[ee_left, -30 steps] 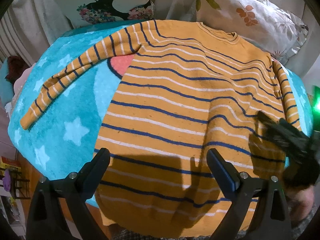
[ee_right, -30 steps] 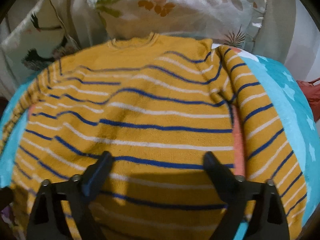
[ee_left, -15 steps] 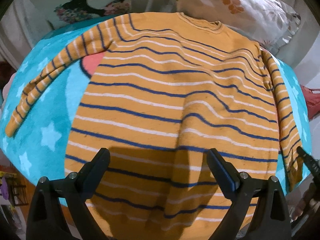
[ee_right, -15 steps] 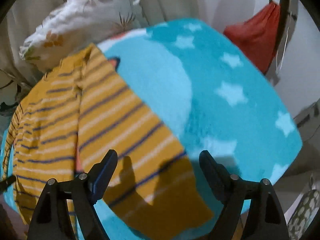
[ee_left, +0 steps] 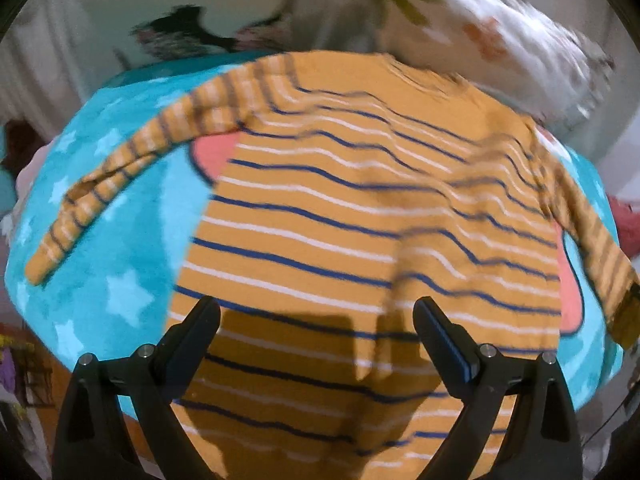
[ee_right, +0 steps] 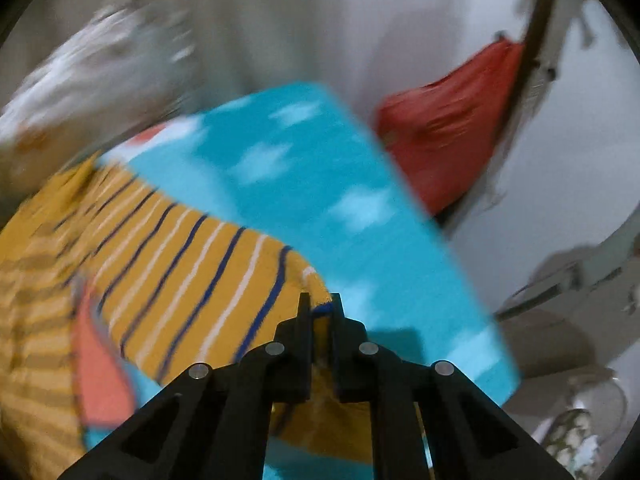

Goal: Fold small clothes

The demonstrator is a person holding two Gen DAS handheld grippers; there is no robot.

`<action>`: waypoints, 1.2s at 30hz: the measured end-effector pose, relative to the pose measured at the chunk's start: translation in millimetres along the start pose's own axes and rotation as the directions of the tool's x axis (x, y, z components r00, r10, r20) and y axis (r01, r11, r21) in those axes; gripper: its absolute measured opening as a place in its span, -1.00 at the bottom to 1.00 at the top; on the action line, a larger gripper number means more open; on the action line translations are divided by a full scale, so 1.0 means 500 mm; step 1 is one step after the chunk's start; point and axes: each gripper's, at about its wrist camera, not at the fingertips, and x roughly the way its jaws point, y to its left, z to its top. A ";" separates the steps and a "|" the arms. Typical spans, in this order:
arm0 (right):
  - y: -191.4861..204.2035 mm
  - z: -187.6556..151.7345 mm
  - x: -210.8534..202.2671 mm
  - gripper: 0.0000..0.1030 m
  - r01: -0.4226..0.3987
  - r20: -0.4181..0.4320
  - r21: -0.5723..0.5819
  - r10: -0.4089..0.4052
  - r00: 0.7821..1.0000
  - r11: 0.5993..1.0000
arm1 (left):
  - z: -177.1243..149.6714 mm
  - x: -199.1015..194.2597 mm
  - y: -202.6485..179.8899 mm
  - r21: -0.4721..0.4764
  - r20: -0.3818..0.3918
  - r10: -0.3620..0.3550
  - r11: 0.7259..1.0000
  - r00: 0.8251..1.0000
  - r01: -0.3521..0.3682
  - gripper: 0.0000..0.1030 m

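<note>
Sweater (ee_left: pixel 360 216) is lying flat across the blanket (ee_left: pixel 120 264) — right gripper (ee_right: pixel 320 312) is pinching its cuff near the right edge, left gripper (ee_left: pixel 316 320) hovering wide, empty. A thin pinch could slip mid-fold.

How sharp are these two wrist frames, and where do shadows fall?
Left wrist view: mildly smeared, pillows worst; the open left gripper casts a dark shadow on the striped sweater. Right wrist view: heavy motion blur, background streaked; the right gripper, itself sharp, is shut on the sweater's sleeve cuff, shadowing the blue blanket.
</note>
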 end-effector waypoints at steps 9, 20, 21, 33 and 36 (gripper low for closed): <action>0.133 -0.068 -0.060 -0.01 -0.297 -0.075 -0.035 0.294 0.953 0.954 | -0.010 0.017 0.169 -0.108 -0.017 0.097 0.989 0.995 -0.099 0.88; 0.385 -0.271 -0.080 -0.27 -0.607 -0.283 -0.097 0.563 0.777 0.789 | -0.075 0.090 0.209 -0.066 -0.121 0.007 0.998 0.993 -0.015 0.77; 0.395 -0.271 -0.080 -0.72 -0.597 -0.280 -0.100 0.554 0.784 0.796 | -0.078 0.089 0.205 -0.057 -0.112 0.022 0.998 0.993 -0.029 0.61; 0.268 -0.270 -0.112 -0.85 -0.567 -0.266 -0.023 0.541 0.798 0.824 | -0.119 0.005 0.242 -0.112 -0.147 -0.049 0.993 0.988 0.032 -0.30; 0.186 -0.226 -0.083 -0.50 -0.521 -0.176 0.139 0.539 0.824 0.842 | -0.106 -0.021 0.241 -0.138 -0.106 -0.061 0.989 0.992 0.046 -0.04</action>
